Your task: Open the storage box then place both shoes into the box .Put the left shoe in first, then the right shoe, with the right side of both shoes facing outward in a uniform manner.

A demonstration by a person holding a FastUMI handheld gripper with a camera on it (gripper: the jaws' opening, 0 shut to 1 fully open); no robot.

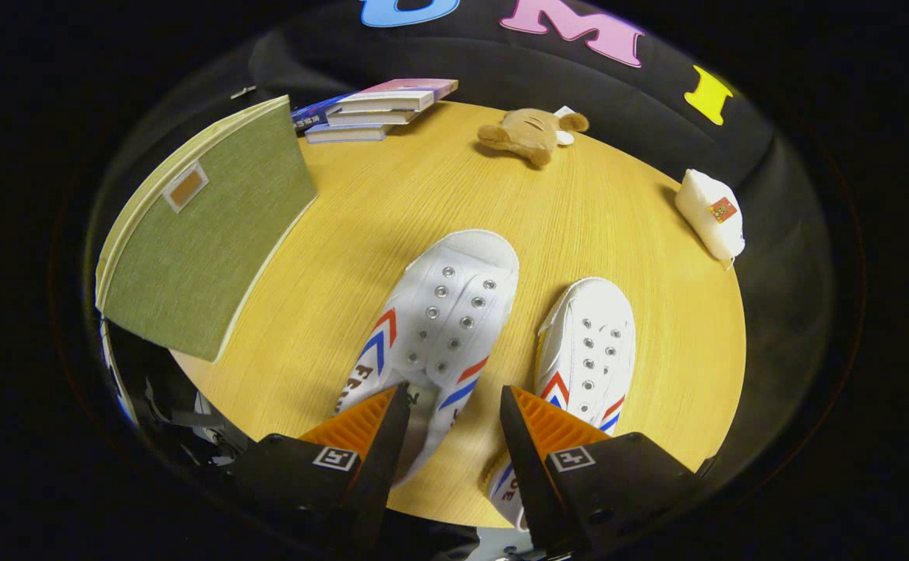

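A: Where is the gripper (454,409)?

B: Low in the middle of the frame. Its fingers are spread apart and hold nothing. The heel of the bigger-looking white canvas shoe with red and blue stripes (443,327) sits between them.

A: And the other shoe?

B: The second white canvas shoe (583,354) lies just right of it on the round yellow wooden counter (392,202).

A: The box?

B: The green cloth storage box (201,234) is at the left, lid shut, I think.

A: What could go wrong?

B: Grabbing a shoe first means nowhere to put it. Also, the shoes look alike, so picking the wrong one is easy.
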